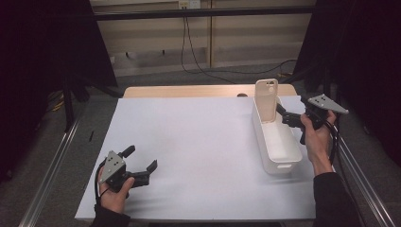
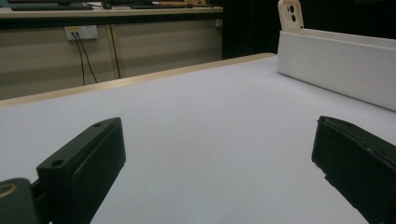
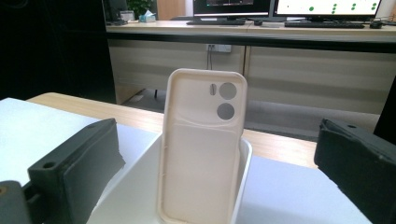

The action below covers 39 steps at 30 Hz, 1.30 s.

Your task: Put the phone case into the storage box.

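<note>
A cream phone case (image 1: 266,100) stands upright at the far end of a long white bin (image 1: 283,158) on the right of the table. Its hollow inner side and camera holes face my right gripper (image 1: 283,115), which hovers open just to the right of the case. In the right gripper view the phone case (image 3: 203,149) rises from the bin (image 3: 245,158) between and beyond the wide-apart jaws of the right gripper (image 3: 217,140), untouched. My left gripper (image 1: 140,159) rests open near the front left, empty; in its own view the left gripper (image 2: 217,144) faces the bin (image 2: 336,60) and case (image 2: 290,16).
A white mat (image 1: 189,142) covers the wooden table (image 1: 189,91). Metal rails run along both sides. Cables (image 1: 189,52) hang down the back wall. Desks with monitors (image 3: 280,9) stand beyond the table.
</note>
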Tool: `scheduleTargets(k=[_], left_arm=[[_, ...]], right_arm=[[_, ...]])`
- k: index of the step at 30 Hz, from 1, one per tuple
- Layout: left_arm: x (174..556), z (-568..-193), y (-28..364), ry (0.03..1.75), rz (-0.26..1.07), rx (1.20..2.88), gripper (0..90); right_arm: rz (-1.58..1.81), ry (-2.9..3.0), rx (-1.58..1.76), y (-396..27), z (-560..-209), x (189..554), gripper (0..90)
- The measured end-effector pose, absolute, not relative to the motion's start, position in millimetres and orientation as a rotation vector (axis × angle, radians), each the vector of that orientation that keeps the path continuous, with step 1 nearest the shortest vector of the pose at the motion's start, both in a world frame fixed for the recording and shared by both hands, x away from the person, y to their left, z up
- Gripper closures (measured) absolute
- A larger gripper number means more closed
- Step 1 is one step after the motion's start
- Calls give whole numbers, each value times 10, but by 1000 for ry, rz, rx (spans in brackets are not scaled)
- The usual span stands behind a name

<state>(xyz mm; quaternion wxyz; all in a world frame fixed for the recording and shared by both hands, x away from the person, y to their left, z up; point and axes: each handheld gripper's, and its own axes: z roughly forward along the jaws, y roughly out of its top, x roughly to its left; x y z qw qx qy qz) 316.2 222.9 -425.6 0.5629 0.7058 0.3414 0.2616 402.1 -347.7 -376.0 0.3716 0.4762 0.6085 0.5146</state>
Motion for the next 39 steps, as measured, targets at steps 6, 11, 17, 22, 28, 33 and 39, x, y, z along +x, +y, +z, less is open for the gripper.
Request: scheduleTargets(k=[6,11,17,22,28,33,39], left_arm=[[3153,-4249,2216,802,617,1659,27],[3130,-4250,2201,792,629,1667,27],[3137,-4257,2199,795,617,1665,27],[3131,-4252,2202,805,610,1657,27],[3128,-4243,2207,808,595,1647,28],[3130,-4245,2216,821,609,1645,29],[3117,-4240,2207,818,605,1645,30]], right_arm=[[1335,1538,1202,-3463,-3715,3860,0],[1341,1549,1191,-3453,-3733,3738,0],[1353,1525,1193,-3449,-3779,3589,0],[1339,1533,1203,-3442,-3798,3497,0],[1325,1533,1208,-3446,-3831,3366,0],[1334,1531,1211,-3430,-3838,3214,0],[1328,1522,1212,-3423,-3864,3084,0]])
